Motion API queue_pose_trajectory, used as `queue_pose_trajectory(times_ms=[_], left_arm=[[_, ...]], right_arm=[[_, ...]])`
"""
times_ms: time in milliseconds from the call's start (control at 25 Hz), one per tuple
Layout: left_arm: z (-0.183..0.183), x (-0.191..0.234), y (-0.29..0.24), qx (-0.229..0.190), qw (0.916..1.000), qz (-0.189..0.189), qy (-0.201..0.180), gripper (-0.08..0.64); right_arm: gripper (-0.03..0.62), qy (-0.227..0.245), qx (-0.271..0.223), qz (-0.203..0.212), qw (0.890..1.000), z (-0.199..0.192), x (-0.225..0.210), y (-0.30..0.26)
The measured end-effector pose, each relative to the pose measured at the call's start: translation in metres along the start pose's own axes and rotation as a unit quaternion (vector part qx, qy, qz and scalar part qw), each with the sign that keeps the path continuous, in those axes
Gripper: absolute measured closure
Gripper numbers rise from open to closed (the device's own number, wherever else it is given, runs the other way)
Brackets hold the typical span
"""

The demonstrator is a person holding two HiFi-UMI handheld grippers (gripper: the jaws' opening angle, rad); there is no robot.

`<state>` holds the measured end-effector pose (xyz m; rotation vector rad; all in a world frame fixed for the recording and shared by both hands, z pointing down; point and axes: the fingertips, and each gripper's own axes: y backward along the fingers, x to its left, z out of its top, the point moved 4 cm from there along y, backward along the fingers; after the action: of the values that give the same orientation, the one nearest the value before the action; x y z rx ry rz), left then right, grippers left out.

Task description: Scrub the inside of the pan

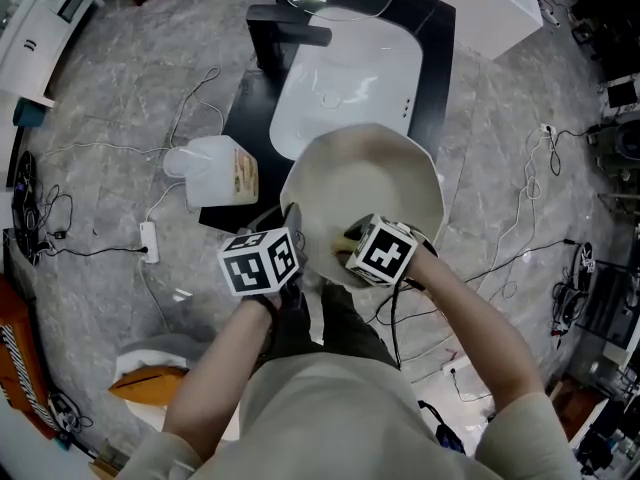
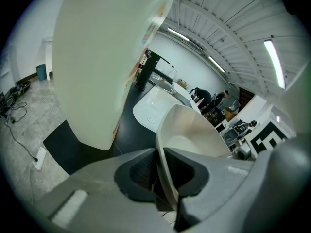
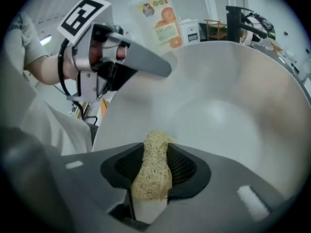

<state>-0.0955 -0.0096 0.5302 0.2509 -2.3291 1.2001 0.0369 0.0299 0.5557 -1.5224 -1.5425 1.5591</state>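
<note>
A cream-white pan is held tilted above the floor in front of the sink. My left gripper is shut on the pan's near left rim, the wall pinched between both pads. My right gripper is shut on a tan fibrous scrubbing sponge, whose tip sticks out past the jaws. The sponge sits at the pan's near inner wall. In the right gripper view my left gripper shows at the upper left, on the rim.
A white sink basin with a black tap stands on a black counter beyond the pan. A translucent detergent jug stands left of it. Cables and a power strip lie on the grey floor.
</note>
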Motion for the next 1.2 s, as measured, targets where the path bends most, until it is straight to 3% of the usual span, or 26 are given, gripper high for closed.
queue_pose_trajectory(times_ms=[240, 520, 800, 1000, 1200], left_arm=[[0.001, -0.001, 0.002, 0.003, 1.0000, -0.003, 0.000, 0.514], [0.000, 0.000, 0.001, 0.002, 1.0000, -0.003, -0.003, 0.512], [0.000, 0.000, 0.000, 0.002, 1.0000, -0.005, 0.000, 0.511], [0.000, 0.003, -0.002, 0.006, 0.9998, -0.009, 0.019, 0.511], [-0.001, 0.003, -0.003, 0.011, 0.9995, -0.009, 0.030, 0.512]], right_arm=[[0.431, -0.011, -0.121, -0.050, 0.991, 0.043, -0.014, -0.005], [0.431, 0.049, -0.167, -0.185, 0.967, 0.059, -0.045, -0.002], [0.433, -0.010, -0.140, -0.244, 0.960, 0.042, -0.087, 0.021], [0.434, -0.055, -0.088, -0.234, 0.967, 0.016, -0.100, 0.033], [0.434, -0.037, -0.005, -0.225, 0.974, -0.009, -0.088, 0.035]])
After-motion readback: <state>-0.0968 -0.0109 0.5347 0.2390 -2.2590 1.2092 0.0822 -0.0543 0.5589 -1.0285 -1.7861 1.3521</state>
